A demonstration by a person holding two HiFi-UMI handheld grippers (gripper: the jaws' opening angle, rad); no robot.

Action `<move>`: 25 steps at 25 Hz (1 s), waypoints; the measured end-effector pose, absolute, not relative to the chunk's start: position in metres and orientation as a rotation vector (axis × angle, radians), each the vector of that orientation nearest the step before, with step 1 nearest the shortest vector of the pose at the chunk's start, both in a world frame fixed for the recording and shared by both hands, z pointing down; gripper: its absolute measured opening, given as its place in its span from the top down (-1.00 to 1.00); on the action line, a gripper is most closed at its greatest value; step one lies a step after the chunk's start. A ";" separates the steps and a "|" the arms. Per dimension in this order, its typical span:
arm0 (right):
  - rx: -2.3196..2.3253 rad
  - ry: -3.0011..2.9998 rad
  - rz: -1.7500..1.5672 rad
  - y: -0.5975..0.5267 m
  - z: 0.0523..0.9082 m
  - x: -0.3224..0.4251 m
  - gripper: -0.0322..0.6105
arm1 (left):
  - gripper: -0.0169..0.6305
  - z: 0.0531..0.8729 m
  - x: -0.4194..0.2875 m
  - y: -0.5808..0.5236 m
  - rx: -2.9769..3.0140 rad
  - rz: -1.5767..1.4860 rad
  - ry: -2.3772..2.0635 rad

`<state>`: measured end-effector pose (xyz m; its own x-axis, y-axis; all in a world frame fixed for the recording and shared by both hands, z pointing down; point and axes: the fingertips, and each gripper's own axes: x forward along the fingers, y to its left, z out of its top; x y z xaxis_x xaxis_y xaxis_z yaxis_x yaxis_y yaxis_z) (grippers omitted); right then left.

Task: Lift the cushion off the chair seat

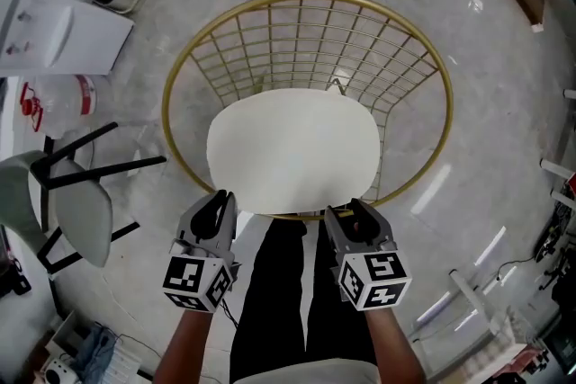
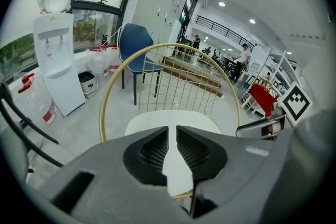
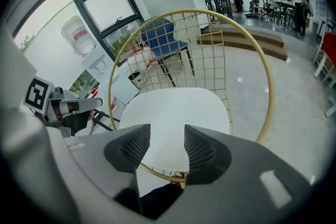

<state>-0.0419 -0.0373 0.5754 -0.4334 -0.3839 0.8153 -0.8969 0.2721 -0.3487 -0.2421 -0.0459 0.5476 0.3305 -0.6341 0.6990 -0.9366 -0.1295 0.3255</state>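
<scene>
The cushion (image 1: 292, 148) lies flat on the chair (image 1: 178, 76) seat, its front edge right at the seat's front rim. Both grippers hang just short of that edge without touching it. The left gripper (image 1: 216, 204) has its fingers released only to a slit, the right gripper (image 1: 356, 213) has them released wider, and neither holds anything.

The likely trouble is that the left slit looks too narrow for the cushion's edge, so it could shove the cushion toward the wire back instead of gripping. A one-sided grip would let it sag and slide. Fingers might also snag the gold rim beneath. There is open room above and toward the person, and a grey chair (image 1: 81, 207) stands well off to the left.
</scene>
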 end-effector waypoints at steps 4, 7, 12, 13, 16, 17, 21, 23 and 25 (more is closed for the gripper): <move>1.154 -1.933 1.132 -0.038 0.591 -0.042 0.21 | 0.66 0.561 -0.246 -0.062 1.844 0.529 -1.403; 1.160 -1.925 1.147 -0.038 0.601 -0.040 0.18 | 0.55 0.573 -0.248 -0.070 1.830 0.537 -1.415; 1.164 -1.915 1.151 -0.038 0.616 -0.034 0.14 | 0.45 0.596 -0.252 -0.071 1.783 0.554 -1.436; 1.165 -1.912 1.152 -0.038 0.619 -0.033 0.13 | 0.44 0.600 -0.252 -0.070 1.775 0.561 -1.437; 1.173 -1.898 1.165 -0.037 0.629 -0.029 0.10 | 0.39 0.613 -0.254 -0.065 1.750 0.580 -1.444; 1.175 -1.893 1.171 -0.036 0.632 -0.029 0.10 | 0.38 0.617 -0.255 -0.064 1.739 0.585 -1.450; 1.179 -1.870 1.184 -0.031 0.644 -0.026 0.05 | 0.29 0.631 -0.264 -0.060 1.686 0.606 -1.489; 1.183 -1.858 1.187 -0.030 0.650 -0.024 0.02 | 0.24 0.638 -0.268 -0.060 1.657 0.616 -1.509; 1.195 -1.843 1.191 -0.029 0.655 -0.021 -0.01 | 0.18 0.643 -0.270 -0.061 1.635 0.622 -1.521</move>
<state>-0.0211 -0.0290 0.6551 -0.3888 -0.3496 0.8525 -0.9208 0.1792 -0.3465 -0.2695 -0.0610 0.6435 0.1559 -0.5808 0.7990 -0.9741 0.0436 0.2218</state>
